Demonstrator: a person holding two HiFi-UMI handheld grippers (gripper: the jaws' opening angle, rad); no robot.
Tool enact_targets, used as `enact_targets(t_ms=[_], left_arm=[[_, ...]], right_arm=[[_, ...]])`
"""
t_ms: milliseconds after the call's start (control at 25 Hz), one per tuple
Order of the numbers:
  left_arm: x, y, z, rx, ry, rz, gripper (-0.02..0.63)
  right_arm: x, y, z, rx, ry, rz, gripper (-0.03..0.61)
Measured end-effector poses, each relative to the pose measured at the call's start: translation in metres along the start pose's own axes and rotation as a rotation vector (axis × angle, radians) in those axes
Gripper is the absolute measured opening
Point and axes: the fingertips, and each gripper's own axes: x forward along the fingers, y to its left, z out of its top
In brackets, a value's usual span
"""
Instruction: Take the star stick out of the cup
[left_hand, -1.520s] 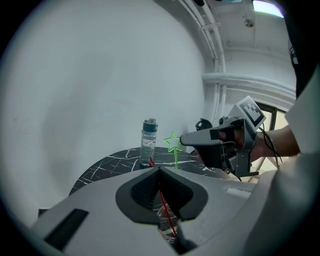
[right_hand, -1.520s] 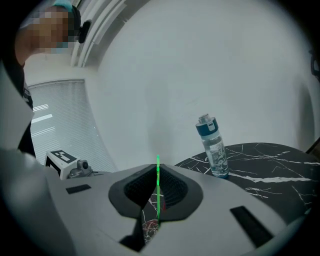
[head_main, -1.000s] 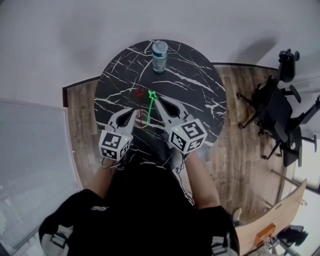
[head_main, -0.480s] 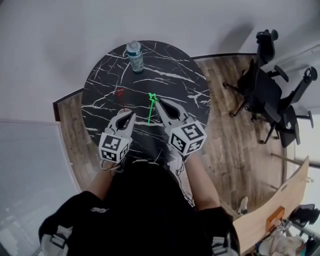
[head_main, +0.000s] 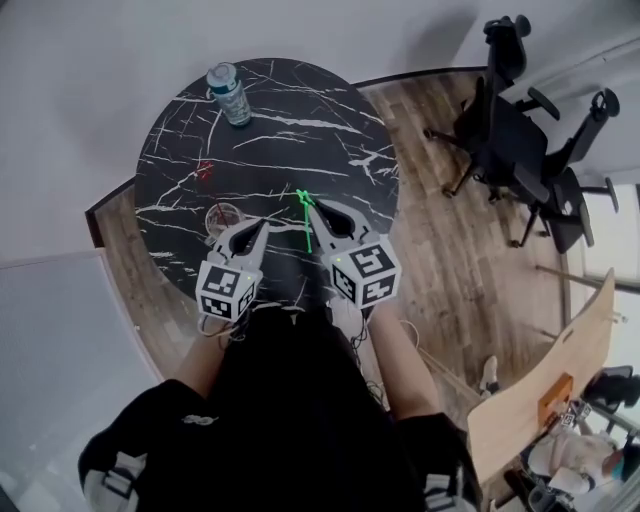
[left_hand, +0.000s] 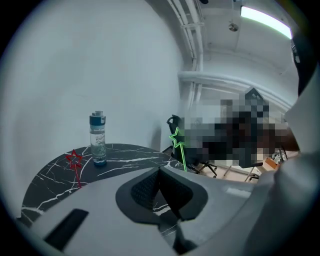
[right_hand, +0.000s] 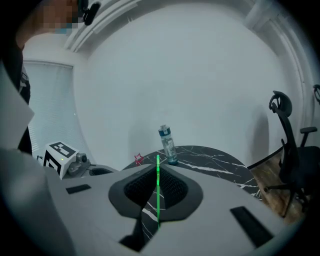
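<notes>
My right gripper (head_main: 306, 211) is shut on a green star stick (head_main: 305, 220), which stands between its pads with the star on top. In the right gripper view the stick (right_hand: 158, 192) runs up through the closed jaws of that gripper (right_hand: 156, 172). A clear cup (head_main: 222, 215) stands on the black marble table (head_main: 300, 120), left of the green stick and apart from it. A red star stick (head_main: 206, 172) leans out of the cup. My left gripper (head_main: 262, 227) is shut and empty, its tips just right of the cup. From the left gripper (left_hand: 160, 170) I see both stars, green (left_hand: 175, 138) and red (left_hand: 74, 159).
A water bottle (head_main: 229, 93) stands at the table's far edge. Black office chairs (head_main: 510, 130) stand on the wooden floor to the right, and a wooden chair back (head_main: 540, 400) is at the lower right. White wall lies behind the table.
The green star stick has come out of the cup and moved right with my right gripper. The red stick stays in the cup. My left gripper keeps beside the cup.
</notes>
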Motion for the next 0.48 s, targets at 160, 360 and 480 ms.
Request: enact_targets(t_ms=[160,360,480], left_arm=[[0.007,-0.003,-0.019,-0.026,0.031,-0.017,-0.002],[0.005,0.007,-0.040,-0.054,0.067,-0.005,-0.002],[0.002,0.014,-0.051,-0.065,0.084,0.009,-0.002]], right_arm=[[0.001,-0.009,-0.030,0.030,0.115,-0.041,0.009],[0.012,-0.012,-0.054,0.022,0.170,-0.066,0.009],[0.020,-0.009,-0.067,-0.023,0.219,-0.074,0.009]])
